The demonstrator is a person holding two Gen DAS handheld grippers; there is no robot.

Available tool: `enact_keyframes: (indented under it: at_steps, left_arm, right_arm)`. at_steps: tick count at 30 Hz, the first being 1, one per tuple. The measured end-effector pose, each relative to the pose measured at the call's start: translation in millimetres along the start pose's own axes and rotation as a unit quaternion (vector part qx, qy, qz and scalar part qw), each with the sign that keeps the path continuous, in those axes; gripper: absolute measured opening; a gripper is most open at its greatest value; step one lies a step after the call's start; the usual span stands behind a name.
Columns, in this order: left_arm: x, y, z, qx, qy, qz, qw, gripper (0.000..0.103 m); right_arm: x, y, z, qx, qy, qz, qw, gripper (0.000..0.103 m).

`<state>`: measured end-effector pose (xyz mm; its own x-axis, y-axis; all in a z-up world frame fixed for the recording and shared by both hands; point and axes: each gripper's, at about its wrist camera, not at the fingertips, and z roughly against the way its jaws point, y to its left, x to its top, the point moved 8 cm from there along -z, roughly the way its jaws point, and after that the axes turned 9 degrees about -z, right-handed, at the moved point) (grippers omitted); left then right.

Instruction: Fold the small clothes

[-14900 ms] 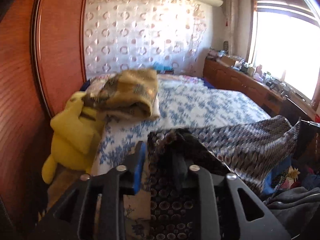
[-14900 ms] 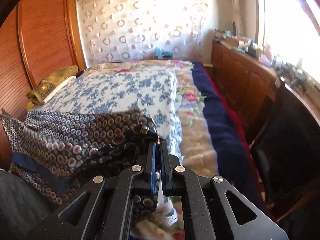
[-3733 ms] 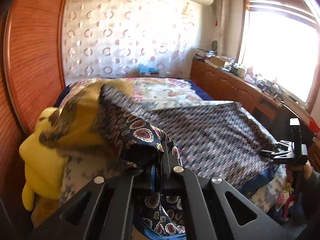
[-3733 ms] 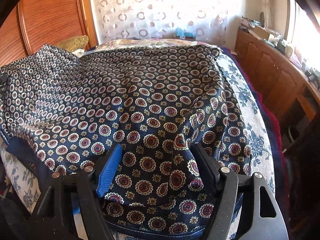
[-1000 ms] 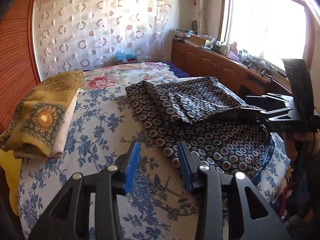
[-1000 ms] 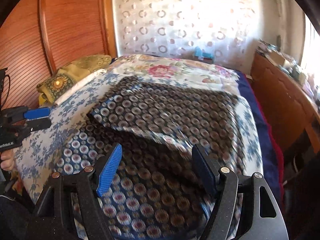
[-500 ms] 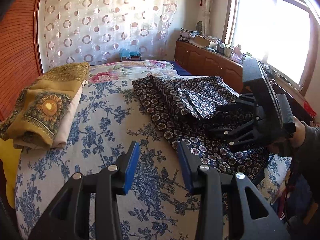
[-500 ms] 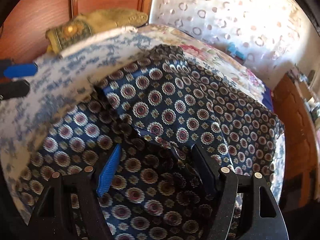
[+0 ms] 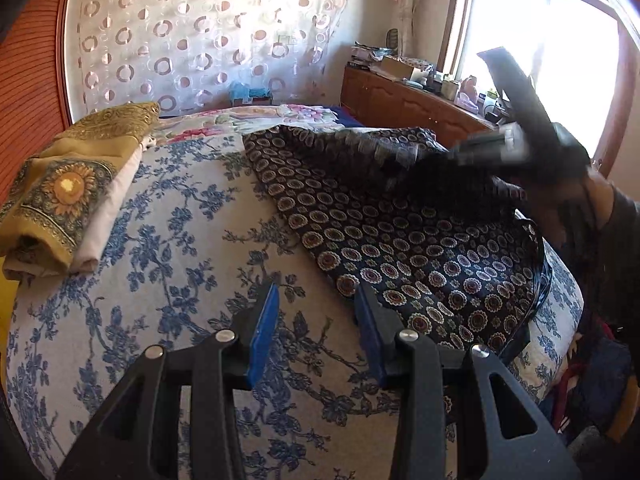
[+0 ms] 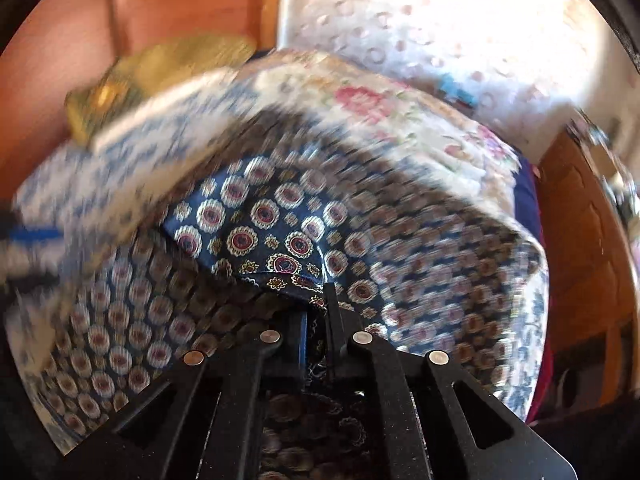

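Garment [image 9: 404, 240]: dark navy cloth w/ round medallion print, lay on the bed [image 9: 160, 240], on its right half toward the window; part already doubled over on the far side.
Left claw [image 9: 316, 312]: jaws apart, empty, hovered over bare bedspread just beside the garment's near-left edge; not touching it.
Right claw [image 10: 318, 320]: jaws pinched onto a fold edge of the garment, cloth seen between the pads; view blurred, so it looked mid-move. In the left view it [image 9: 436, 160] showed as a dark blur over the far-right part of the cloth.
Feel (judged): thin, soft, limp; light; prob. a bit slick, so a shallow pinch could slip. Will sag & drag, no stiffness to hold a crease unaided.
Where to hold (judged): at hem or corner, pads well past the edge, thru both layers if the fold is to stay. Left claw's nearest option = the near-left edge right by it.
Risk (judged): one-sided pull may skew the fold or bunch the lower layer.
Other: folded yellow cloth [image 9: 64, 184] stacked at bed's left, well apart from the garment.
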<state>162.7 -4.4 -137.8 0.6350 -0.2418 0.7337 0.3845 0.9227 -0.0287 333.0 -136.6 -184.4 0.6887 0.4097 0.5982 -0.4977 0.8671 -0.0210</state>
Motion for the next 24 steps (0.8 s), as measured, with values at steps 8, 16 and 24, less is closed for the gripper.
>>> enact_keyframes:
  at_steps: [8,16,24]
  left_arm:
    - [0.6,-3.0,-0.5,-0.002,0.000,-0.004,1.0000,0.038]
    - [-2.4,-4.5,-2.2,-0.005,0.003,-0.004,1.0000,0.039]
    - [-5.1,-9.3,-8.7,-0.007,0.010,-0.008,0.9999,0.038]
  right_arm:
    - [25.8,-101.4,-7.0,-0.064,-0.020,-0.165,0.984,0.003]
    - [13.2,-130.5,-5.9,-0.068,-0.017,-0.213,0.975,0.032]
    - [4.3,-112.1,-16.0,-0.033,0.017,-0.174,0.984,0.055]
